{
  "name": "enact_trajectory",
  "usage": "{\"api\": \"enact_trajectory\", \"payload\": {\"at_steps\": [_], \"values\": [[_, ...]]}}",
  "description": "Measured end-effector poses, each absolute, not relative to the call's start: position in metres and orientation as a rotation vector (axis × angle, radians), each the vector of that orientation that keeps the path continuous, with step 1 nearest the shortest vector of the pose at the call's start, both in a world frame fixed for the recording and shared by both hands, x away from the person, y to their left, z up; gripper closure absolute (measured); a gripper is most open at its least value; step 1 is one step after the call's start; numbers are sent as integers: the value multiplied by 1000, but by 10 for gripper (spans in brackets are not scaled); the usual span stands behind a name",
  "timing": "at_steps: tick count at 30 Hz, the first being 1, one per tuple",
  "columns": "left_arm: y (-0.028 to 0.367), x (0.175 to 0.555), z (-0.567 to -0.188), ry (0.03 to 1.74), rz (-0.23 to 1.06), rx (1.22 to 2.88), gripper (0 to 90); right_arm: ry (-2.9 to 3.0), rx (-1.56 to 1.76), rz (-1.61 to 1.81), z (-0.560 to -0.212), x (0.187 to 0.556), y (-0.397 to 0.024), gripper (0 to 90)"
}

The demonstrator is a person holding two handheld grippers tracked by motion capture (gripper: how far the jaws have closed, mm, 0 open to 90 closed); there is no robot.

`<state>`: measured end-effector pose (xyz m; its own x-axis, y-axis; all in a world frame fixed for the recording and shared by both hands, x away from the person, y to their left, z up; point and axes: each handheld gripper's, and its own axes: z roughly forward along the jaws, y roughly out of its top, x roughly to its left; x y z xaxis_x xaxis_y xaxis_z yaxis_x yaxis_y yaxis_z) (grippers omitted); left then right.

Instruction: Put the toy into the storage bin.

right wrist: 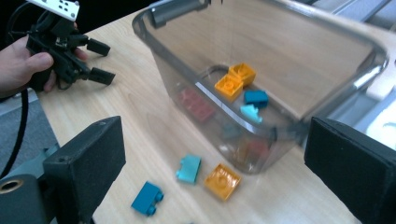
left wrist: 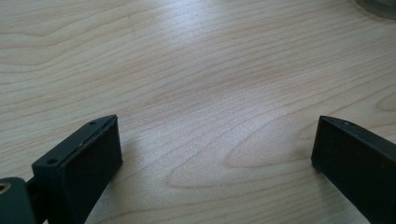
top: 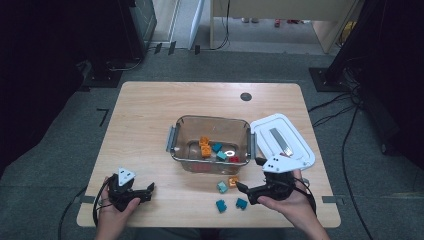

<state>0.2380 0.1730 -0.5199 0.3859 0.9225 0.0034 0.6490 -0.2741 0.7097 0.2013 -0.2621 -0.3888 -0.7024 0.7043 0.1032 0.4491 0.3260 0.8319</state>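
With both jaws wide and empty, the right gripper [top: 243,188] could nudge the orange brick [top: 233,181] near the clear bin [top: 212,122] and skid it across the counter [top: 145,115], while the left gripper [top: 150,190] idles.

Bin [top: 175,137]: clear, grey handles. Bricks inside: orange [right wrist: 235,80], teal [right wrist: 256,97], red [top: 234,159]. Bricks on table: orange [right wrist: 222,180], light teal [right wrist: 189,168], dark teal [right wrist: 147,198]. Lid [top: 300,145]: white. Table [top: 145,115]: pale wood grain. Jaws black.

Each hand carried a black gripper: the left gripper [top: 146,192] and the right gripper [top: 243,192]. Both had a pale grey three-cornered plate on top, marked with small dark dots, and flat rectangular black jaws with tiny screw holes. A black cable trailed from each. The forearms were bare.
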Motion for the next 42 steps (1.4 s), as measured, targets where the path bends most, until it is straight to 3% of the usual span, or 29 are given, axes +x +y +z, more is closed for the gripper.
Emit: {"api": "enact_trajectory", "payload": {"at_steps": [17, 22, 31, 42], "values": [[173, 238, -520, 1343, 563, 2023, 15, 2278, 1245, 1181, -474, 205, -255, 74], [173, 238, -520, 1343, 563, 2023, 15, 2238, 1282, 1114, -489, 212, -247, 143], [173, 238, -520, 1343, 563, 2023, 15, 2223, 1331, 1009, -508, 218, -230, 155], [173, 238, -520, 1343, 563, 2023, 15, 2203, 1328, 1001, -514, 217, -221, 362]]}}
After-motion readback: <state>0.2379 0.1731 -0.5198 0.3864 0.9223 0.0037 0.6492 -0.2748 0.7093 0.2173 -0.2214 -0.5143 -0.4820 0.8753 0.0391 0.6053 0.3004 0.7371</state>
